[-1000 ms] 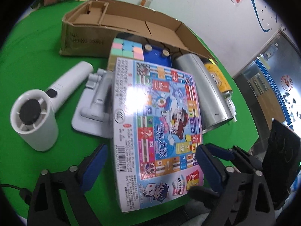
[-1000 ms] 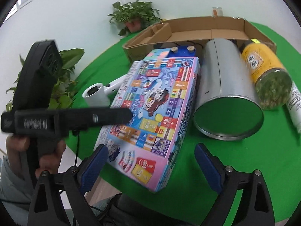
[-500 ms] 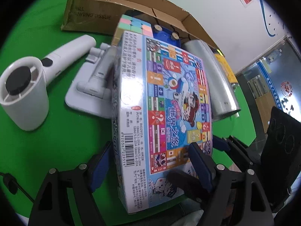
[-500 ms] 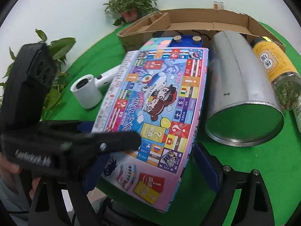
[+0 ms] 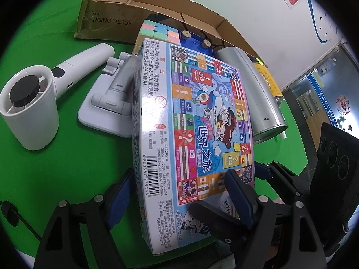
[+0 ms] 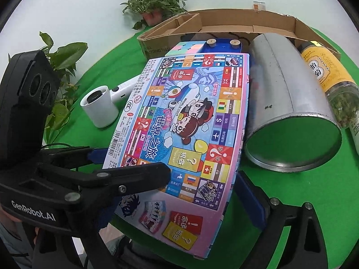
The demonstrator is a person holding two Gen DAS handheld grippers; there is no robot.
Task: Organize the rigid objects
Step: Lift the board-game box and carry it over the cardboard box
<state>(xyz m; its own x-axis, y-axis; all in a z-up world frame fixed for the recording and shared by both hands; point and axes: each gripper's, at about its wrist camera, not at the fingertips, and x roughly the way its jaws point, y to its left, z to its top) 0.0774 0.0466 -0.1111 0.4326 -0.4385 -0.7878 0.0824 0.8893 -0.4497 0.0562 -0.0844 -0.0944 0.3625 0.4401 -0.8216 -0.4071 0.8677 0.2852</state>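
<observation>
A colourful board game box [image 5: 202, 116] lies on the green table, its left edge tipped up so the barcode side shows. My left gripper [image 5: 177, 179] is shut on its near left part. One pad presses the top face and the other sits against the left side, as the right wrist view also shows on the box [image 6: 190, 121]. My right gripper [image 6: 177, 201] straddles the box's near end with its jaws opening. Its right finger [image 6: 249, 201] stands just beside the box's right edge. Its left finger is mostly hidden behind the left gripper [image 6: 125, 165].
A metal can [image 6: 285, 103] lies on its side against the game box's right, with a yellow jar [image 6: 325, 74] beyond it. On the left lie a white hair dryer [image 5: 33, 112] and a white stand [image 5: 110, 103]. Behind are a pastel cube [image 5: 161, 31] and an open cardboard box [image 5: 107, 20].
The left gripper closed onto the game box and the box's left edge tipped up. The right gripper came closer, so the box's near end now sits between its fingers.
</observation>
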